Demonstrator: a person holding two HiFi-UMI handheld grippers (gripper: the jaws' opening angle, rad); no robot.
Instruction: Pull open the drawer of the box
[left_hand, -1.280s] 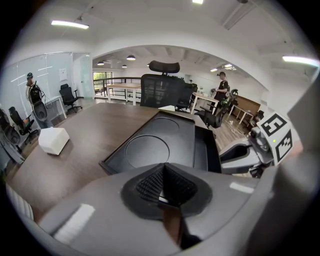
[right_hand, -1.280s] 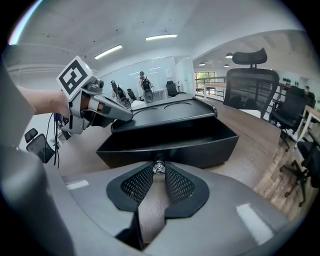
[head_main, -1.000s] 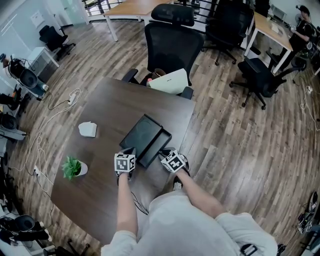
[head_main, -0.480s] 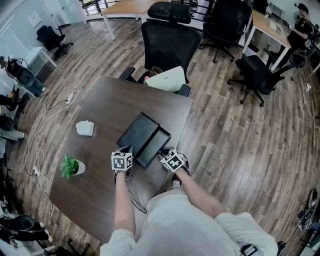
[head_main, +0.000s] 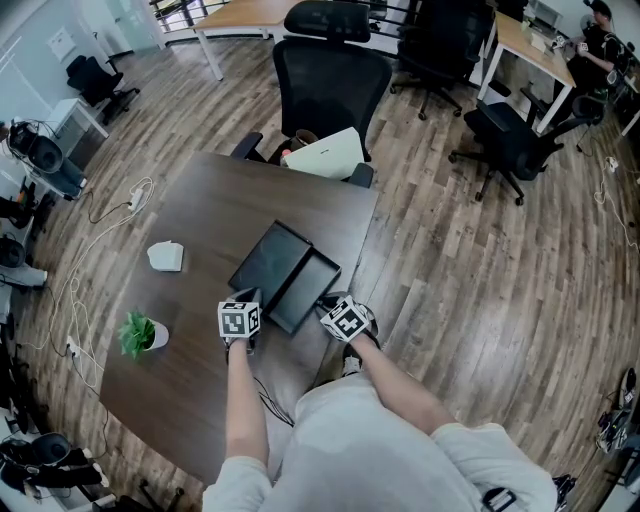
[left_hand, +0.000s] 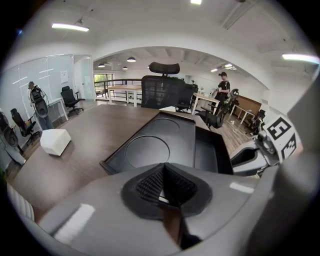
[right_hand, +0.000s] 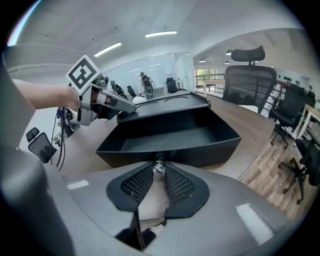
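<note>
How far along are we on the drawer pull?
Done: the drawer stands well out of the box, its inside exposed. In hand: the right gripper has its jaws closed on the drawer's small knob; the left gripper, jaws together, sits at the box's near corner, seemingly bracing it. Left: any last pull, then release the knob.

You are wearing a pale grey short-sleeved top (head_main: 370, 450), which is filling the head view at six o'clock. Your left gripper (head_main: 250, 298) and right gripper (head_main: 326, 300) are each carrying a cube (head_main: 238, 320) printed with black-and-white square markers. A thin dark cable (head_main: 268, 400) is trailing from the left one toward six o'clock. In the gripper views, smooth grey housings (right_hand: 240, 220) are framing black, finely perforated pads (right_hand: 134, 184) that are tapering to narrow tips at twelve o'clock.
</note>
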